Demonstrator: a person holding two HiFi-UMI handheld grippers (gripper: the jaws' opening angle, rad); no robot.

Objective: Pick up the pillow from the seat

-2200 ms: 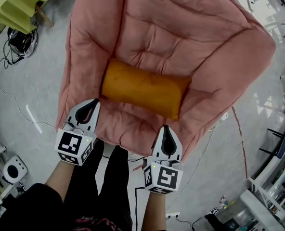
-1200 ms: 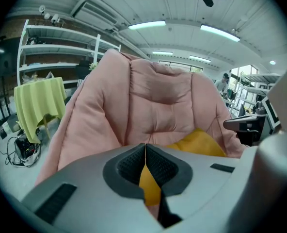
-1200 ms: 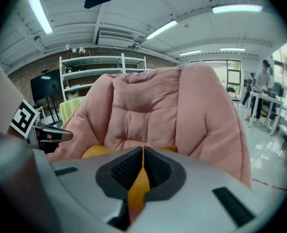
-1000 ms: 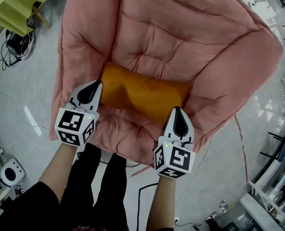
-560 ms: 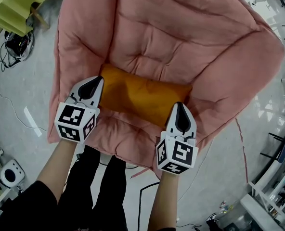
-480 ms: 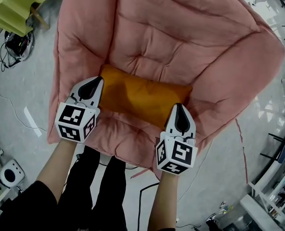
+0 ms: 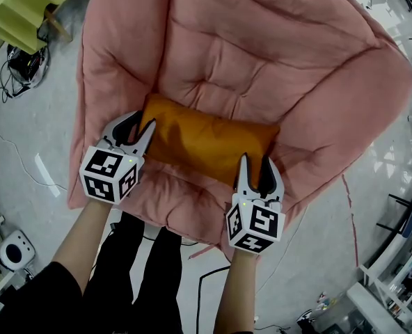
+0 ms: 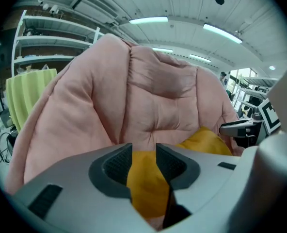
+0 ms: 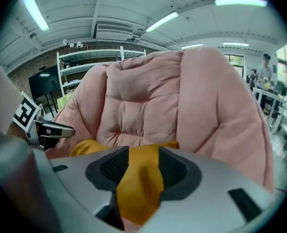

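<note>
- The orange pillow (image 7: 209, 141) lies across the dip of the pink seat (image 7: 282, 54), toward its 6 o'clock edge.
- The left gripper (image 7: 137, 125) is at the pillow's 9 o'clock end and the right gripper (image 7: 254, 161) at its 4 o'clock corner. Both claws have just been spreading, with pillow cloth between them, probably not yet squeezed.
- The pillow looks light, soft and floppy, so bite deep into each end, not loose cloth.

Grey floor (image 7: 42, 127). Black cables (image 7: 14, 75) lie tangled at upper left, near lime-green ribbed furniture (image 7: 28, 5). White shelving (image 8: 54, 41) stands behind. Strip lights (image 8: 148, 20) on the ceiling.
</note>
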